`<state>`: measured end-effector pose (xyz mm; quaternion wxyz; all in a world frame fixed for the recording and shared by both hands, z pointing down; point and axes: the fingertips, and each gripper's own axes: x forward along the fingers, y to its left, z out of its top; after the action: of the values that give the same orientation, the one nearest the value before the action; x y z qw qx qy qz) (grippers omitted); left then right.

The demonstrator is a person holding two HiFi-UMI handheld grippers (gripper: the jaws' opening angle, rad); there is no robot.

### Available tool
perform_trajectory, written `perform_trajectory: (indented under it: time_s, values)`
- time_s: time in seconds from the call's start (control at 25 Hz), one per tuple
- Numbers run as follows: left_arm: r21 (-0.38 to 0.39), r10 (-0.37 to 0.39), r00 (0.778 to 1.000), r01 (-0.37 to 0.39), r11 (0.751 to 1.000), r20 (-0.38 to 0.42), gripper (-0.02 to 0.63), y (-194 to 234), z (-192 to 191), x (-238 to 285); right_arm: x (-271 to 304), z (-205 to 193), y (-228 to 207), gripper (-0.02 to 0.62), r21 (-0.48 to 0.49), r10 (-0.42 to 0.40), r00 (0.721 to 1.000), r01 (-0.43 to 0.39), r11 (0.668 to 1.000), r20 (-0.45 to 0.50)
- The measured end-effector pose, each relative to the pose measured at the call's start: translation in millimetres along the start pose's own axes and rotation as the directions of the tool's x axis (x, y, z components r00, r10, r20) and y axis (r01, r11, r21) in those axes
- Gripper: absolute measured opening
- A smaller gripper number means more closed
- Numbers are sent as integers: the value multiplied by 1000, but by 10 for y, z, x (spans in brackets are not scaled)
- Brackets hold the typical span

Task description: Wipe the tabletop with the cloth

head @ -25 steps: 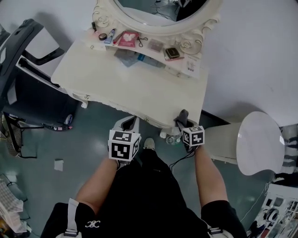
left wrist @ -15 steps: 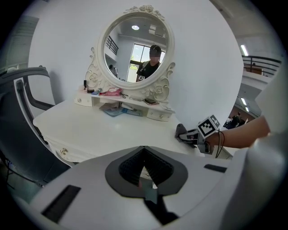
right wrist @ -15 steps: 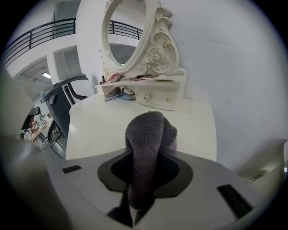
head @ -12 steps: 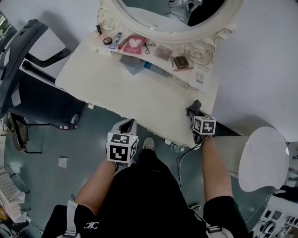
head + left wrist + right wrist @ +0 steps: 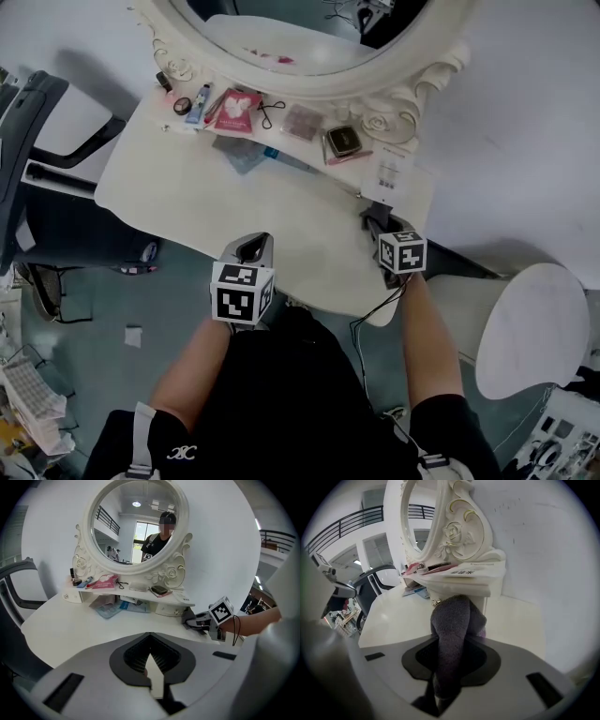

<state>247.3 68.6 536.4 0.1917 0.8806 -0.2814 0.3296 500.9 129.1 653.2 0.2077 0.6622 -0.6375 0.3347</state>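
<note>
- The white dressing table's tabletop (image 5: 281,220) fills the middle of the head view, with a curved front edge.
- An oval mirror in a carved white frame (image 5: 412,80) stands at its rear, across the top of the frame. In the left gripper view it reflects a person.
- A black office chair (image 5: 23,122) stands at the left edge. A round white stool (image 5: 530,328) stands at the lower right.
- The right gripper (image 5: 373,223), right of centre, has its jaws clamped on the cloth (image 5: 371,216).
- The left gripper (image 5: 250,246) hovers over the front edge, lower centre. Its jaws are closed together with nothing between them.
- The cloth is dark grey, fuzzy like terry, and bunched into a thick roll. There is a trace of purple at its right side.
- Its long axis runs along the jaws toward the mirror's base. Its far end bulges into a rounded lump.
- That lump rests on the right rear of the tabletop, just in front of the foot of the low shelf (image 5: 464,581).
- Small items lie along the shelf: a pink packet (image 5: 236,108), a square compact (image 5: 342,141), a tube (image 5: 197,101) and a white card (image 5: 392,173).
</note>
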Motion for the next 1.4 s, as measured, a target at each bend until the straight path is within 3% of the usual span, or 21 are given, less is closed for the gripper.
perform_trajectory:
  time_s: [0.24, 0.48, 0.56, 0.68, 0.88, 1.16, 1.4]
  values:
    - [10, -28, 1000, 28, 1000, -14, 0, -39, 93, 192, 11, 5, -8, 95, 22, -27, 1000, 27, 999, 1]
    - [26, -65, 998, 65, 998, -7, 0, 113, 112, 186, 35, 31, -6, 95, 180, -83, 996, 87, 980, -26]
    - [35, -76, 997, 76, 996, -4, 0, 210, 130, 164, 38, 60, 9, 94, 315, -64, 998, 62, 947, -6]
    - [40, -90, 996, 89, 995, 9, 0, 344, 189, 103, 55, 77, 64, 94, 525, -8, 999, -16, 851, 44]
    - [59, -111, 994, 111, 992, 7, 0, 450, 206, 24, 98, 132, 186, 94, 657, -2, 996, -59, 751, 92]
    - [73, -99, 995, 99, 992, 0, 0, 630, 152, -79, 287, 259, 542, 94, 669, 39, 992, -111, 735, 122]
    - [50, -71, 997, 70, 996, 9, 0, 868, 133, -171, 363, 326, 657, 94, 720, 49, 988, -143, 679, 150]
